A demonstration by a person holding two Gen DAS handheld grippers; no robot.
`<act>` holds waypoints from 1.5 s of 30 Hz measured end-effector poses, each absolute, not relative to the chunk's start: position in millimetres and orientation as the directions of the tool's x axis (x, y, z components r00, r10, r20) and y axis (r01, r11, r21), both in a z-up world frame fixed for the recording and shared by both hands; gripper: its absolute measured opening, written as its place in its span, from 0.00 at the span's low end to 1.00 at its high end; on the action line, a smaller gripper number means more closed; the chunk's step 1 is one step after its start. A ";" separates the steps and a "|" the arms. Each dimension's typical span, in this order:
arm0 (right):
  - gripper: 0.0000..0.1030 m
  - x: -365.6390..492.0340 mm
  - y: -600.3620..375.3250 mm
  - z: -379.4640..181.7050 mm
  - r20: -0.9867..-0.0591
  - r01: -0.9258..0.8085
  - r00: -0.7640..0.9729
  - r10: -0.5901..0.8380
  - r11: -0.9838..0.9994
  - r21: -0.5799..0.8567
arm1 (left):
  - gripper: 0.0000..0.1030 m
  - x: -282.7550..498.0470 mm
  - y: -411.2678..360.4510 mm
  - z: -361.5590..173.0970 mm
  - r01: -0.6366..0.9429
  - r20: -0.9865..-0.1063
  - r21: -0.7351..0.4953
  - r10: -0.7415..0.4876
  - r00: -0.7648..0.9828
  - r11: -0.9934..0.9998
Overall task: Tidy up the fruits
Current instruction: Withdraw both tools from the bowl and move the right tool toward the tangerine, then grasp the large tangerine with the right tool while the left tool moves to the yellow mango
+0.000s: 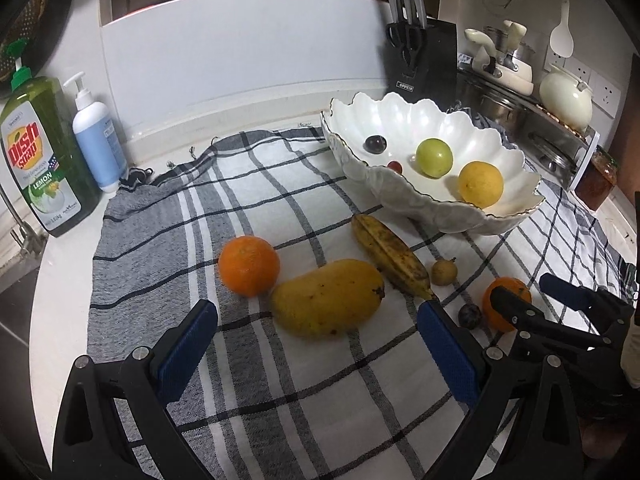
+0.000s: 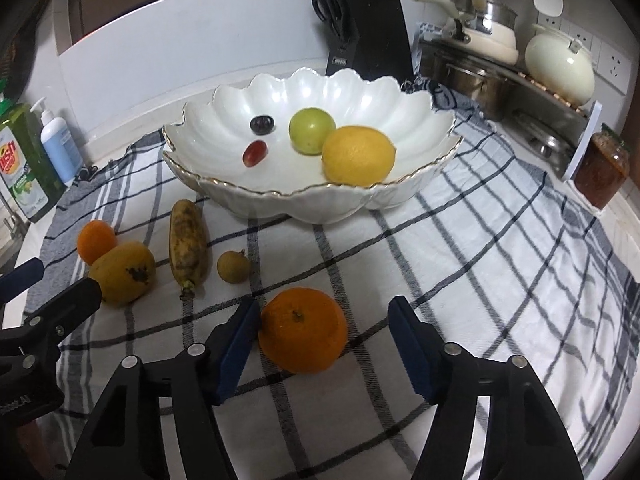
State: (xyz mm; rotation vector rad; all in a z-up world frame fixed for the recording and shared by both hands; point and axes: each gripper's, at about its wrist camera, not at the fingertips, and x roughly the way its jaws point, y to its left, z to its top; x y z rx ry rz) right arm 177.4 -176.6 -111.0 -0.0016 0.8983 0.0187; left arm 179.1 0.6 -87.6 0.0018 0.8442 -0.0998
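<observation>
Right wrist view: I've got the near orange [image 2: 303,330] sitting on the checked cloth [image 2: 460,280] between the right gripper [image 2: 324,344] pads. Left pad looks right at the peel, touching or a hair off, can't tell; right pad is clearly apart from it. So the jaws stand apart, not clamped on anything. (No earlier frame to compare with, so that's all I'll say about them.)

Left wrist view: left gripper [image 1: 316,344] has its fingers wide apart, hovering over the cloth just short of the mango [image 1: 328,298], nothing between the pads. The mango lies on its side, touching or nearly touching a second orange [image 1: 249,266] at its left. A spotted banana [image 1: 390,256] runs diagonally from the mango's right end back toward the bowl. A small brown round fruit [image 1: 444,272] sits just right of the banana, a dark plum-like one [image 1: 469,316] beside the near orange; that one I don't see in the right wrist view.

White scalloped bowl [image 2: 400,196] stands at the back of the cloth, holding a lemon [image 2: 358,155], a green round fruit [image 2: 312,126] touching it, a dark grape [image 2: 262,124] and a red grape [image 2: 255,153], those two apart from the rest.

Further out: dish soap bottle [image 1: 38,160] and pump bottle [image 1: 96,136] on the left counter, knife block [image 1: 424,60] behind the bowl, pots [image 2: 484,36] and a jar [image 2: 602,170] to the right.
</observation>
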 end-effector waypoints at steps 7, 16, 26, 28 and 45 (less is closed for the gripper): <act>0.49 184.7 -173.9 -121.7 -0.799 -0.041 0.598 0.066 0.998 0.052 | 0.99 183.9 1.5 -92.1 0.091 -0.752 -0.046 -0.095 0.652 0.995; 0.46 179.4 -174.9 -114.0 -0.778 -0.030 0.624 0.066 0.998 0.060 | 0.99 186.4 -0.5 -96.4 0.094 -0.755 -0.058 -0.105 0.647 0.994; 0.46 179.9 -175.4 -91.2 -0.731 -0.017 0.682 0.019 1.000 0.011 | 0.89 198.5 -7.5 -110.7 0.090 -0.771 -0.063 -0.105 0.628 0.994; 0.46 180.6 -176.3 -91.6 -0.731 -0.015 0.682 0.021 1.000 0.014 | 0.85 201.4 -9.0 -114.2 0.093 -0.777 -0.060 -0.105 0.620 0.994; 0.46 190.2 -173.0 -102.3 -0.746 -0.028 0.665 0.034 0.999 0.021 | 0.77 219.3 -13.4 -135.8 0.097 -0.797 -0.020 -0.075 0.600 0.995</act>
